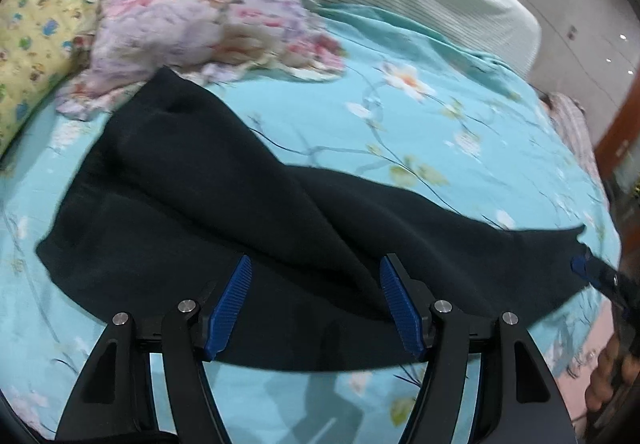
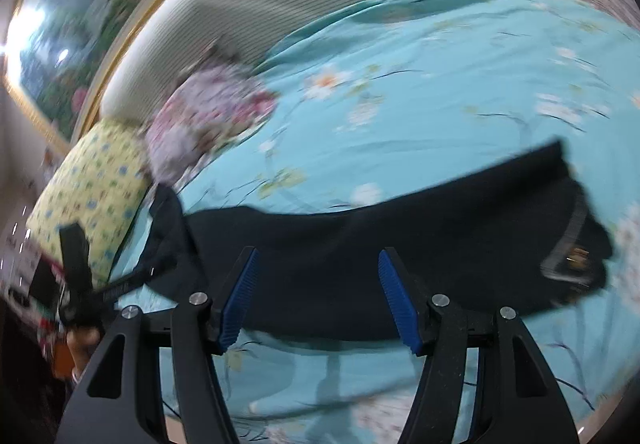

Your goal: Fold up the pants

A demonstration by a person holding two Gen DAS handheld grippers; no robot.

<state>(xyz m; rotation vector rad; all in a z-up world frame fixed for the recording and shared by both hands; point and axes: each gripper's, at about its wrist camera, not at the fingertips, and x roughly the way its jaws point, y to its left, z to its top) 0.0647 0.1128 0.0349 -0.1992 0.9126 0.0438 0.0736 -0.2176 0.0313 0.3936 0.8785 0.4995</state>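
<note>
Here, dark pants (image 1: 224,212) flat on the floral sheet (image 1: 420,132), beneath both wide-spread, empty tools (image 1: 316,304) (image 2: 316,298).

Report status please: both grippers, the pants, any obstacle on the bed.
Left gripper open, empty. Right gripper open, empty. Black pants flat on bed. Floral quilt touches one pants end.

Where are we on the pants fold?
Done: black pants lie lengthwise on the teal bedsheet, one layer lapped over the other. In hand: nothing; left gripper and right gripper both open above the cloth. Left: fold them across their length.
</note>
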